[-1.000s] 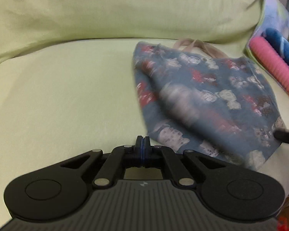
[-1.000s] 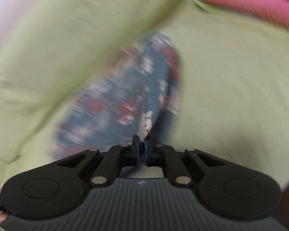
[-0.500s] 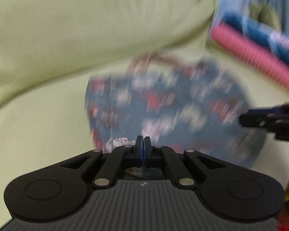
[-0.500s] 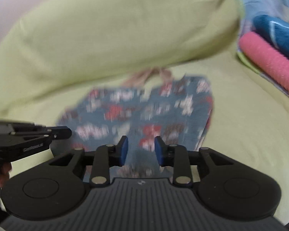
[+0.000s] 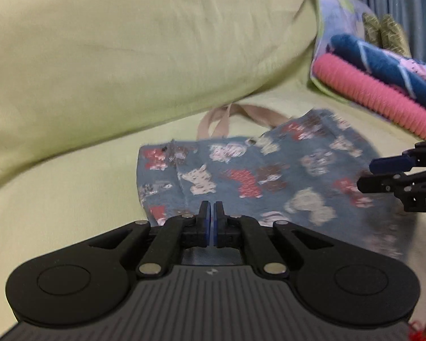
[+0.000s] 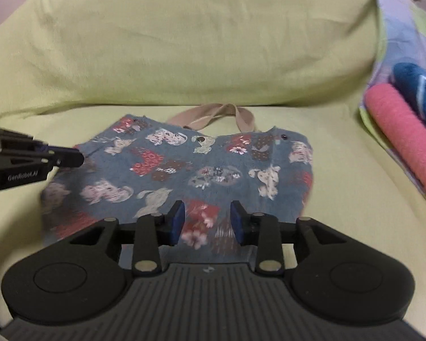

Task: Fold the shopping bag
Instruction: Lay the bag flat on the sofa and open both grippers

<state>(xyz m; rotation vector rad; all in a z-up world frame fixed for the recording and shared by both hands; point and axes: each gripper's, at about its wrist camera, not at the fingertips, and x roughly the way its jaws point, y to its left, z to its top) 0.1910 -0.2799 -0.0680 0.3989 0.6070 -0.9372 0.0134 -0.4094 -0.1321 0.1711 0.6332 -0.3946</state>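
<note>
Right wrist: right gripper (image 6: 206,221) jaws opening, empty; left gripper (image 5: 212,223) pressed together; shopping bag (image 6: 184,170) flat

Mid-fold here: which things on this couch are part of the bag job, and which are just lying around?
Part of the job:
- bag, lying flat on the seat
- bag handles, at its far edge
- left gripper, shut, nothing between its pads
- right gripper, jaws opening, gripping nothing

Just lying about:
- pink roll
- blue towel
- back cushion
</note>
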